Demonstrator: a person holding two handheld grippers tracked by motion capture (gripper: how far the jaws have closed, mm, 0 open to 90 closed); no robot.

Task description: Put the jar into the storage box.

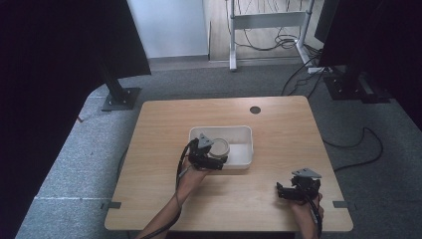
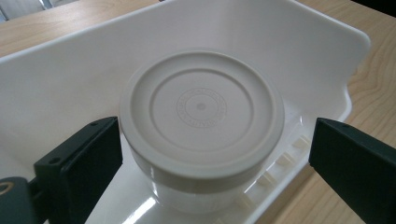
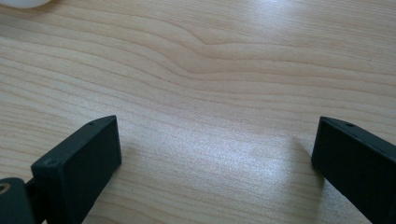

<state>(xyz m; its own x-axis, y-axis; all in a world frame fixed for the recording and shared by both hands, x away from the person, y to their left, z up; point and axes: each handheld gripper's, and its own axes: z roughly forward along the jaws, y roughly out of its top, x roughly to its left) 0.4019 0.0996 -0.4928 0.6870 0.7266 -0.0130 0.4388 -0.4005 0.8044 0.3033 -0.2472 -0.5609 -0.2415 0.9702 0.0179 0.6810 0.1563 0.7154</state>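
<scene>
The little jar (image 2: 201,135) with the cream lid stands inside the white tub (image 2: 70,79) on the table (image 1: 164,119). Your left gripper (image 2: 212,163) is wide open around it, one jaw on each side, not squeezing. Your right gripper (image 3: 215,163) rests wide open over bare wood, far off.

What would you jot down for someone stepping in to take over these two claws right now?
Left claw: open, jaws on either side of the lidded jar, right jaw clearly off it.
Right claw: open, holding nothing, above bare table at the near right.
Jar stands upright, lid on, inside the white tray at mid-table.
Done: jar sits in the tray.
Left: either close on the jar or back the left claw away; which one I cannot tell.
</scene>
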